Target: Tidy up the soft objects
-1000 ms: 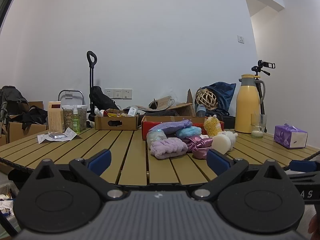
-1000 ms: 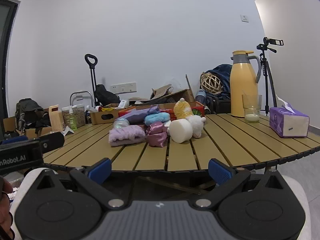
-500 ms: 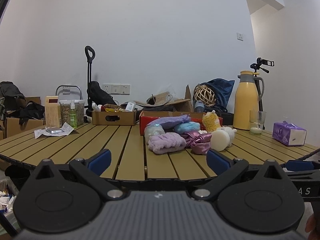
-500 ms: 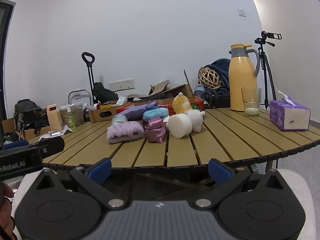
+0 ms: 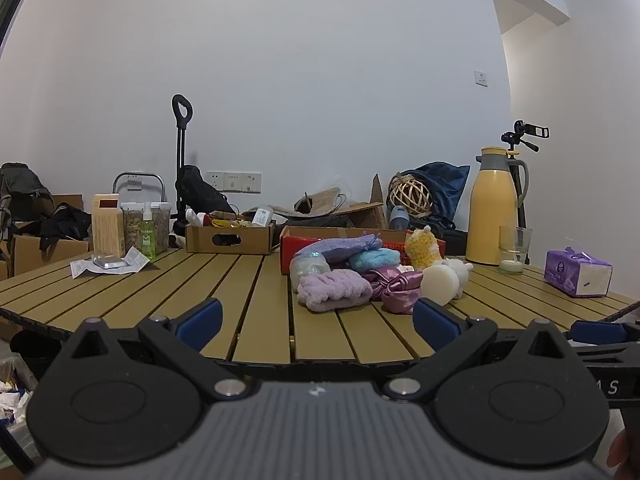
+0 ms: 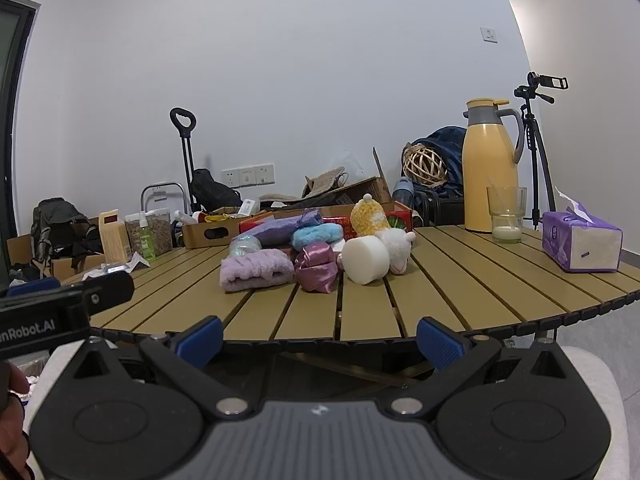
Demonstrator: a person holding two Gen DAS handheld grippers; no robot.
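My left tongs [image 5: 316,316] and right tongs [image 6: 318,338]: matt black plastic bodies, blue ribbed pads [image 5: 199,318], bright metal screws. Desk [image 6: 460,280]: smooth tan slats, wood-like, low sheen. Headband [image 5: 334,291]: fluffy lilac cloth. Scrunchie [image 5: 398,289]: glossy pink satin. Sponge [image 5: 441,285]: white foam, matt and fine-pored. Chick toy [image 6: 368,216]: nubbly yellow yarn. Jug [image 5: 493,216]: smooth yellow plastic, grey lid. Glass [image 6: 506,214]: clear. Tissue pack [image 6: 580,246]: shiny purple film. Box [image 5: 230,237]: plain brown cardboard.
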